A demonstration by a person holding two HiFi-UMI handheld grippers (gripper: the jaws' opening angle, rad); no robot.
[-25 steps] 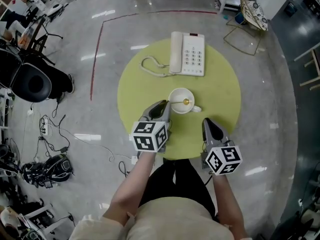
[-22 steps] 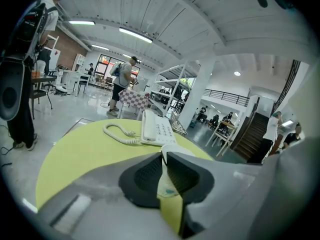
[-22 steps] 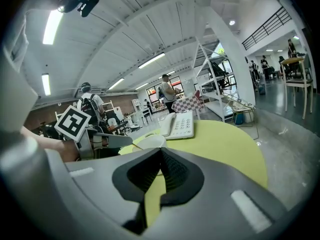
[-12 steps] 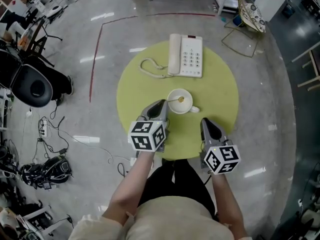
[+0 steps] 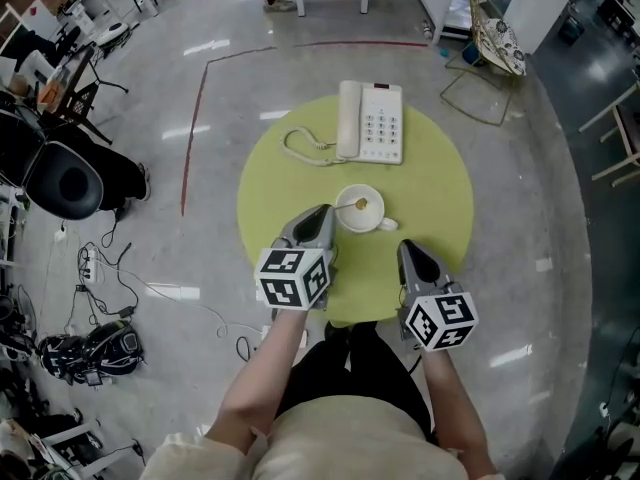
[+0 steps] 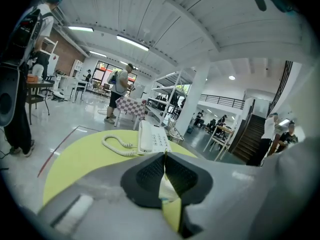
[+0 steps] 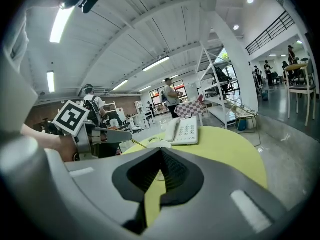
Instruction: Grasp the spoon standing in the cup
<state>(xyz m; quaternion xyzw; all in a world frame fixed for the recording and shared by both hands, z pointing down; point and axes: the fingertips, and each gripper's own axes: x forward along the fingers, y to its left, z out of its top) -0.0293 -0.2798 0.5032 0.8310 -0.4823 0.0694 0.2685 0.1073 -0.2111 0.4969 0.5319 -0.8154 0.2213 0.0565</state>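
The cup (image 5: pixel 374 224) stands near the middle of the round green table (image 5: pixel 435 183), with its small handle on its right side. The spoon (image 5: pixel 357 205) stands in it: the gold bowl lies inside the cup, and the thin handle leans out over the cup's left rim.

The left gripper (image 5: pixel 329 211) sits just left of the cup, its tips at the rim. Its jaws are clenched on the end of the spoon's handle. In the left gripper view the pads meet and a thin gold sliver stands up out of their seam. In the right gripper view the handle runs from those tips across to the cup.

The right gripper (image 5: pixel 404 245) hovers to the cup's near right, apart from it, pointing past the cup toward the phone (image 5: pixel 371 120). Its jaws are pressed together with nothing between them; only the table and a strip of the cup show through the slit below the pads.

The phone lies beyond the cup at the table's far side, and its coiled cord (image 5: pixel 305 150) trails to the cup's far left.

On the floor, well left of the cup, are a black chair (image 5: pixel 62 180) and loose cables (image 5: pixel 105 258). A red line (image 5: pixel 193 118) runs between them and the table.
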